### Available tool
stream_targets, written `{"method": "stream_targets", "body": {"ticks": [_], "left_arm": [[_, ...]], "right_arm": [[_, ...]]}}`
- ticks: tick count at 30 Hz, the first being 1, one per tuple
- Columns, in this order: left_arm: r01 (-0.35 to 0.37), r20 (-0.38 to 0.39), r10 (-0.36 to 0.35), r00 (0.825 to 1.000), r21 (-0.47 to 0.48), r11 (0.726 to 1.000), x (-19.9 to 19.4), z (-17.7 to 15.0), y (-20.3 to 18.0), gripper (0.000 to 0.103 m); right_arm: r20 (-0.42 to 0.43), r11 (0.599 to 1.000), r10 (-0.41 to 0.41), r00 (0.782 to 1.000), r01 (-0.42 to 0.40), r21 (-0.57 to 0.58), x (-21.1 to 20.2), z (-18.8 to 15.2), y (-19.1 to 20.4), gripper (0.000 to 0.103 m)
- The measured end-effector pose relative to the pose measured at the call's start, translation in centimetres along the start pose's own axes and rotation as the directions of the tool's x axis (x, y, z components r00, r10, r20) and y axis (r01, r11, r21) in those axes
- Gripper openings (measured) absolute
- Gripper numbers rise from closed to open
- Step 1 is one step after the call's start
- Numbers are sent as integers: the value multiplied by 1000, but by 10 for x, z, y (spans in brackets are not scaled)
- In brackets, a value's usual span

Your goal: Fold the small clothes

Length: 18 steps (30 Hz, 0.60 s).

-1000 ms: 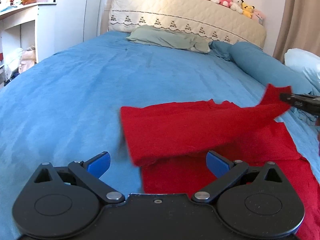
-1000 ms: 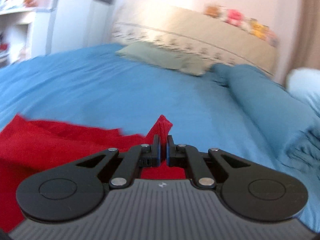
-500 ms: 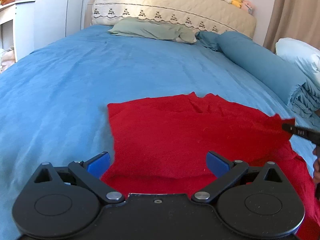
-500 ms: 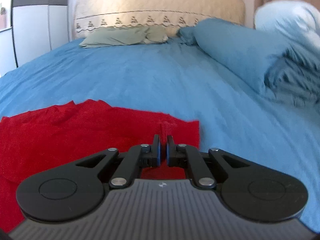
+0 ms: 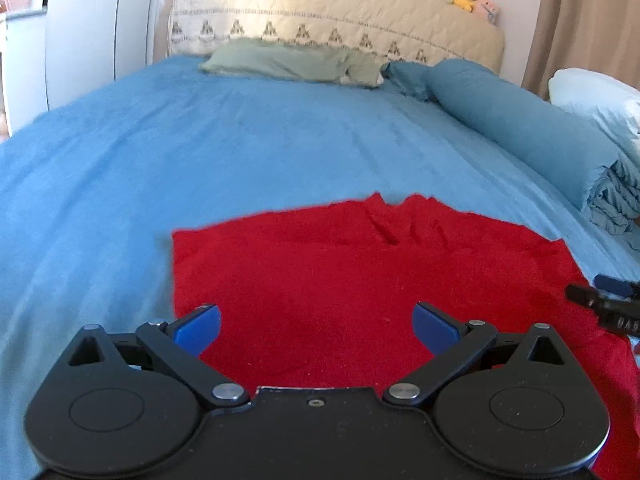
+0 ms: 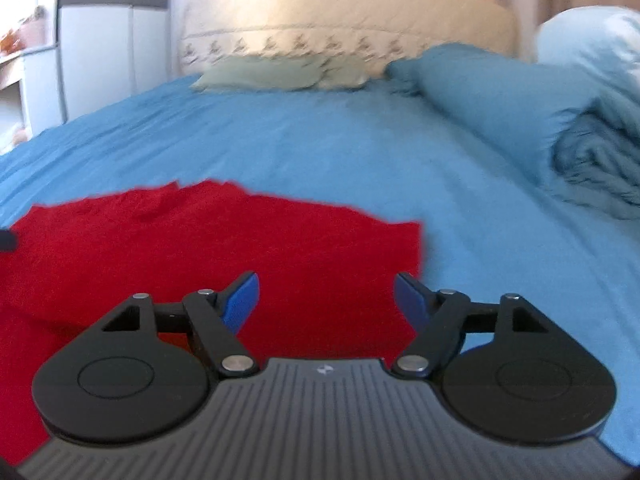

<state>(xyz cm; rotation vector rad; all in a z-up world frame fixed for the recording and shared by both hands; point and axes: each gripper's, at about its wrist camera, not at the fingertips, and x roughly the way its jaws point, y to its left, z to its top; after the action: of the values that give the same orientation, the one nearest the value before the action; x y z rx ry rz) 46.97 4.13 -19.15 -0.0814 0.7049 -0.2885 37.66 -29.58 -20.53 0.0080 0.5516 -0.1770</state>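
both grippers are black, with round pivot housings, silver screws and blue finger pads [image 5: 198, 330]; the right gripper [image 6: 326, 300] has a ribbed grey body.

Legible markings on the equipment.
The right hand-held gripper [image 5: 600, 300] bears small pale characters in the left wrist view, too blurred to read; its housing carries a small emblem, not text.
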Motion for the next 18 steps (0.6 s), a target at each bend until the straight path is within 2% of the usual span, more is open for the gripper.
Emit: {"method": "stream_targets", "body": {"ticks": [3, 7, 9, 13, 16, 18], "left_arm": [[5, -45, -6, 999, -30, 1000, 16, -6, 6, 103], [-19, -36, 21, 999, 31, 999, 18, -9, 1, 103], [-22, -31, 22, 999, 9, 1000, 9, -6, 0, 103], [-5, 71, 9, 997, -45, 999, -41, 9, 1, 103], [-56, 150, 62, 987, -44, 997, -95, 18, -4, 103], [-108, 189, 115, 975, -51, 993, -131, 21, -8, 103]], "right_arm": [[-61, 1000, 24, 998, -23, 17, 15, -12, -2, 91], [-68, 997, 51, 996, -48, 54, 12, -13, -11, 92], [-53, 997, 52, 997, -49, 55, 5, -8, -8, 92], [24, 995, 55, 998, -57, 79, -32, 12, -12, 92], [121, 998, 16, 993, -22, 51, -83, 27, -13, 93], [184, 1000, -11, 983, 6, 29, -120, 35, -15, 101]]}}
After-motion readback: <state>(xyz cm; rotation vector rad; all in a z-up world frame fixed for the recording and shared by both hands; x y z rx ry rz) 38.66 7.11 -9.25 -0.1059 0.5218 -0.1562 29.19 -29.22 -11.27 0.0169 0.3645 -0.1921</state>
